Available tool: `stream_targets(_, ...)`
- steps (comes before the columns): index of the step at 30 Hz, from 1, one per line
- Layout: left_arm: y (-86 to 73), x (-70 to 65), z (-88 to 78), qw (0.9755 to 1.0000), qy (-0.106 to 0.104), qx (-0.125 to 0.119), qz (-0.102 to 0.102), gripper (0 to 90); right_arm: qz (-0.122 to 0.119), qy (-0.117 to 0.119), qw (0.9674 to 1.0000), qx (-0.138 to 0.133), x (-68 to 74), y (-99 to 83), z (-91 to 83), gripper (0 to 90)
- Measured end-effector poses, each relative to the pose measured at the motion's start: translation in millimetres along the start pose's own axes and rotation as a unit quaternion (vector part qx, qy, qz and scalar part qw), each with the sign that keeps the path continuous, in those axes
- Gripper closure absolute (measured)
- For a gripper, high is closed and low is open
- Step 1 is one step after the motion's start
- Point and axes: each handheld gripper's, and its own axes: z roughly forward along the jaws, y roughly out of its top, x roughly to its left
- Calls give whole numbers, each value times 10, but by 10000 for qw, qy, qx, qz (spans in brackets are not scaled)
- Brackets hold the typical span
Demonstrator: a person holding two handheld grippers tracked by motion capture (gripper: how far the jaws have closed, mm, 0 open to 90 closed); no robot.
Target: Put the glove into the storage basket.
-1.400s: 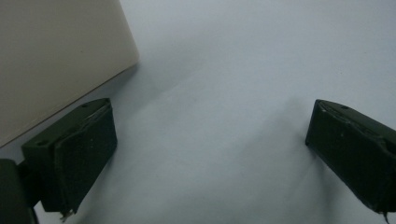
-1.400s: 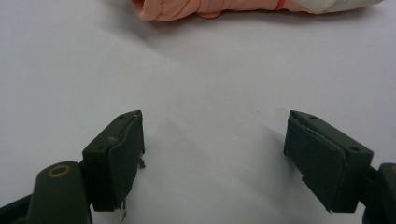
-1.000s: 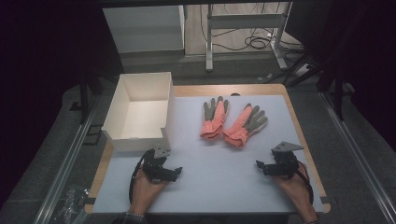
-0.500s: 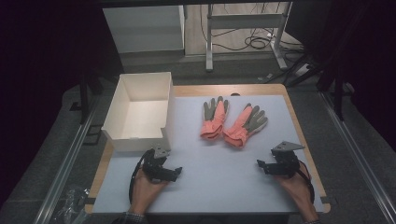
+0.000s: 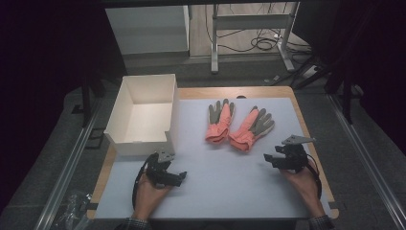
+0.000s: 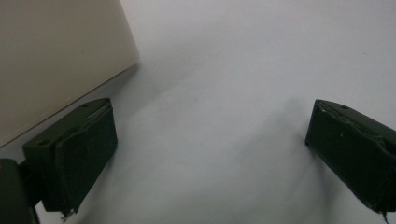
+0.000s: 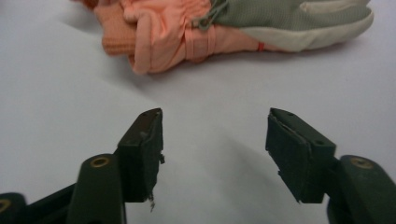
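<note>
Near the table's front edge, right gripper, jaws spread and just narrowing on nothing, faces the nearer glove ahead; left gripper spread, empty; a shallow pinch might catch only its cuff.

Bare mat between grippers – gloves ahead, box blocking left

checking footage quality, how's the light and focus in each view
High view: white table mat evenly lit, surroundings nearly black. Left gripper view: jaws soft and blurred, box dim beige. Right gripper view: nearest glove fairly sharp, soft shadow beneath it, no glare.
</note>
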Motion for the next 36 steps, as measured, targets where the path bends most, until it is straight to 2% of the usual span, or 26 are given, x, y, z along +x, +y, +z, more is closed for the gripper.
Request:
stream_targets(11,0,0,0,10000,1,0,-2,21,198,188,9996,-105,-109,323,70,533)
stream_targets(13,0,0,0,10000,1,1,-2,21,243,219,9994,-143,-137,438,126,554)
stream_targets(22,0,-1,0,10000,2,-2,-2,21,174,28,9997,-194,-192,722,303,564)
stream_targets(26,0,0,0,10000,0,-1,-2,21,229,-110,9996,-125,-239,875,458,539)
stream_targets(27,0,0,0,10000,0,-1,-2,21,229,-110,9996,-125,-239,875,458,539)
stream_targets(28,0,0,0,10000,-1,-3,-2,21,246,-199,9995,-76,-263,911,539,494)
stream_targets(30,0,0,0,10000,-1,-2,-1,21,299,-241,9993,-38,-279,922,614,472)
stream_targets(35,0,0,0,10000,-1,-2,0,21,235,-468,9982,302,-324,885,797,484)
stream_targets(36,0,0,0,10000,0,-1,0,21,289,-401,9982,326,-340,861,837,500)
